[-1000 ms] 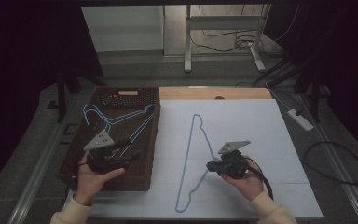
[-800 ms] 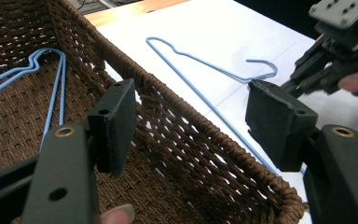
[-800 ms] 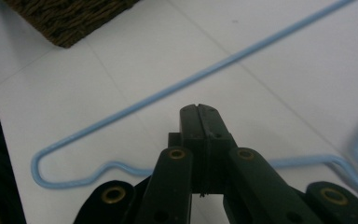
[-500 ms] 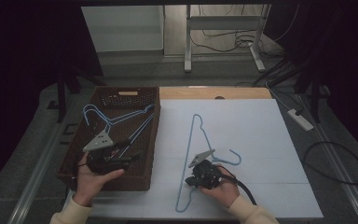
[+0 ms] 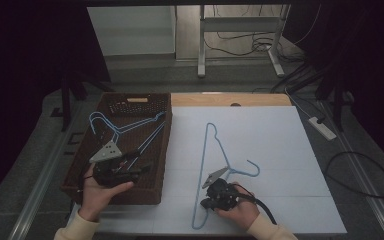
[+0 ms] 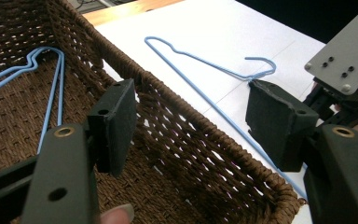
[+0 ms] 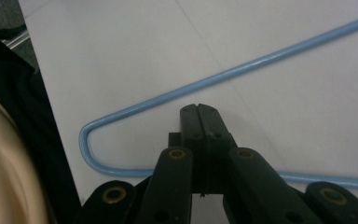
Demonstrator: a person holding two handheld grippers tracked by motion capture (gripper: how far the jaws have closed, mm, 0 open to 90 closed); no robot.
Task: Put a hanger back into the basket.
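Observation:
A light-blue wire hanger (image 5: 204,150) lies flat on the white table (image 5: 280,150), its hook pointing right. My right gripper (image 5: 206,203) rests low over the hanger's near end, shut with nothing between its pads. In the right gripper view its tips (image 7: 199,111) sit just inside the hanger's (image 7: 261,61) rounded corner. My left gripper (image 5: 141,167) hangs open over the near right part of the brown wicker basket (image 5: 135,102). In its own view the left gripper (image 6: 196,123) straddles the basket rim (image 6: 168,93) without touching it. More blue hangers (image 5: 125,127) (image 6: 46,48) lie in the basket.
A strip of bare wood (image 5: 230,100) runs along the table's far edge. On the floor to the right lie a power strip (image 5: 322,127) and a loop of cable (image 5: 360,175). A metal frame's legs (image 5: 201,50) stand behind the table.
My right hand has slid left and toward the person, sinking a little, so the hanger's hook is now uncovered. The left hand and gripper have stayed put.

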